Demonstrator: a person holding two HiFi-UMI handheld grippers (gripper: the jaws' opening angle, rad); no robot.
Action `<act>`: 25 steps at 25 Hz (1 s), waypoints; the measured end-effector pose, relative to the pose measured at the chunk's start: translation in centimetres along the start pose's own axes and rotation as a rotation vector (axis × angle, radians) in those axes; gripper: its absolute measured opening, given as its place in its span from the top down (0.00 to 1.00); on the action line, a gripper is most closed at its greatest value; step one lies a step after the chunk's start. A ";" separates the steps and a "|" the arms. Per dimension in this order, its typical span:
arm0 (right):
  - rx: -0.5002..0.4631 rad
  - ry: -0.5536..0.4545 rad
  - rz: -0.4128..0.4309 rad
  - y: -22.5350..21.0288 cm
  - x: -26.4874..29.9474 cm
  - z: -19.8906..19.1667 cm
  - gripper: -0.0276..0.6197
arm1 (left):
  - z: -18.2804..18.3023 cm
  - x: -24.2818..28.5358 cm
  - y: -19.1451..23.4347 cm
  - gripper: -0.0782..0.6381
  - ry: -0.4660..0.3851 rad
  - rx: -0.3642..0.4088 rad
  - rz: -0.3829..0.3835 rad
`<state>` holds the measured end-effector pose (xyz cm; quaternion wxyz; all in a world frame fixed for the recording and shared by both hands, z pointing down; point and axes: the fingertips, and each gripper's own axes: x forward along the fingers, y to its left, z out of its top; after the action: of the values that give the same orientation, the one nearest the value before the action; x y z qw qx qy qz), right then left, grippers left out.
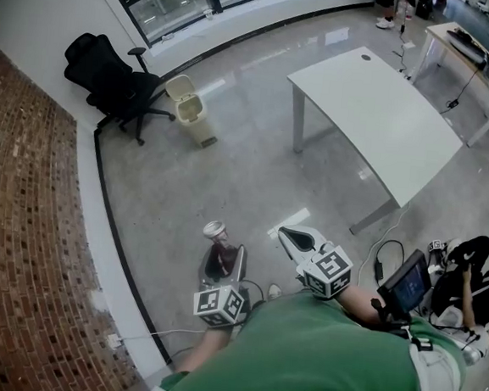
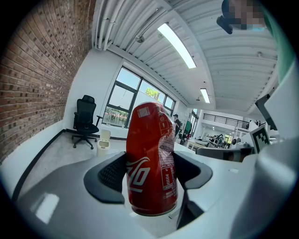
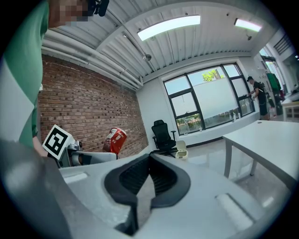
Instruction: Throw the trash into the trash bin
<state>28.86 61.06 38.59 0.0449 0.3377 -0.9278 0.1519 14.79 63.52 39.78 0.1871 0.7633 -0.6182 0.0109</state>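
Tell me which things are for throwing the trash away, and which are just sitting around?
For the job: the red can, clamped in the left gripper; the cream trash bin, across the floor next to the chair.

Just around: the black office chair; the white table; the right gripper, shut and empty.

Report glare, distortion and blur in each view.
Head view: bright glare patches on the glossy floor, and straight edges bow. Left gripper view: strong fisheye, red can sharp, ceiling light blown out. Right gripper view: dark round vignette, the shut right gripper slightly soft up close.
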 end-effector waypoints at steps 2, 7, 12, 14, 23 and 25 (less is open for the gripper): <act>0.000 0.003 -0.001 0.1 0.2 -0.1 0.95 | 0.0 0.0 0.2 0.43 0.001 -0.003 0.001; -0.002 0.008 0.001 0.9 1.2 -0.4 0.95 | 0.2 -0.5 1.4 0.43 -0.001 -0.014 0.006; -0.012 0.016 0.017 2.5 2.8 -0.4 0.95 | 0.4 -1.2 3.6 0.43 -0.011 -0.020 0.020; -0.021 0.019 0.030 3.2 3.7 -0.2 0.95 | 0.6 -1.7 4.6 0.43 -0.016 -0.023 0.029; -0.048 0.032 0.090 6.4 8.2 0.0 0.95 | 1.3 -3.3 9.4 0.43 -0.026 -0.023 0.082; -0.060 0.041 0.106 6.6 9.0 0.0 0.95 | 1.3 -3.1 10.0 0.43 -0.027 -0.030 0.095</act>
<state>17.74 60.36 38.63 0.0658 0.2835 -0.9474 0.1329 4.27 64.41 40.48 0.1896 0.7303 -0.6563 0.0000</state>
